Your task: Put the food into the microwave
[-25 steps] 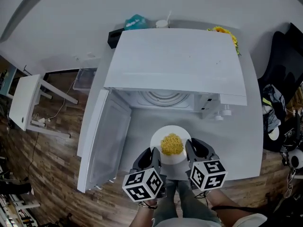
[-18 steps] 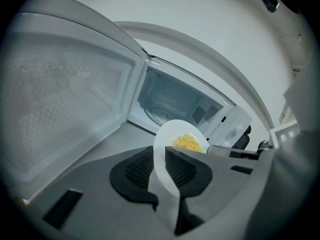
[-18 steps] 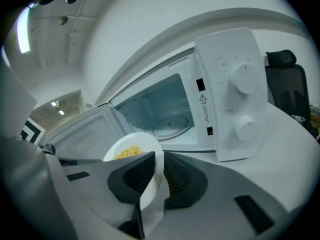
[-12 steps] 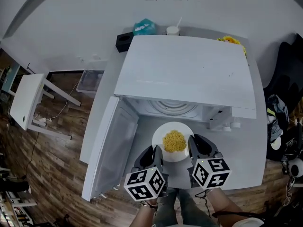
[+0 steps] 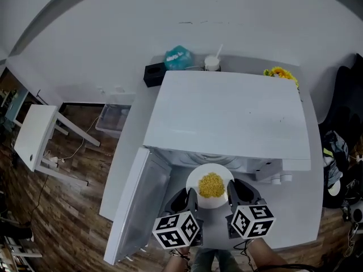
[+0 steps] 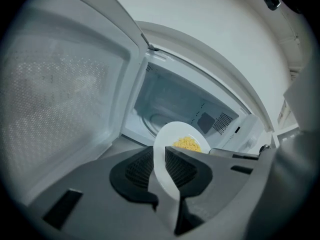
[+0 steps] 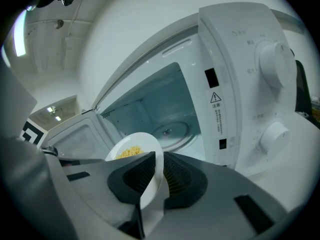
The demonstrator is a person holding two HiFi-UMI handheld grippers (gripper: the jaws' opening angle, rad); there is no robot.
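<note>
A white plate (image 5: pixel 199 188) with a heap of yellow food (image 5: pixel 211 184) hangs just in front of the open white microwave (image 5: pixel 227 115). My left gripper (image 5: pixel 191 196) is shut on the plate's left rim and my right gripper (image 5: pixel 230 193) is shut on its right rim. In the left gripper view the plate (image 6: pixel 170 139) stands edge-on between the dark pads of the left gripper (image 6: pixel 159 165), with the food (image 6: pixel 187 143) beyond. In the right gripper view the plate (image 7: pixel 145 141) is pinched the same way by the right gripper (image 7: pixel 159 174), and the glass turntable (image 7: pixel 170 129) lies bare inside the cavity.
The microwave door (image 5: pixel 136 205) hangs open to the left. Its control knobs (image 7: pixel 272 59) are on the right of the cavity. Behind the microwave stand a black box (image 5: pixel 153 74), a teal packet (image 5: pixel 178 57), a cup with a straw (image 5: pixel 212 62) and yellow flowers (image 5: pixel 279 72). A white stool (image 5: pixel 34 135) stands at left.
Both grippers have carried the plate forward toward the microwave opening; the plate's far edge now sits at the cavity mouth. The grips have not changed.
</note>
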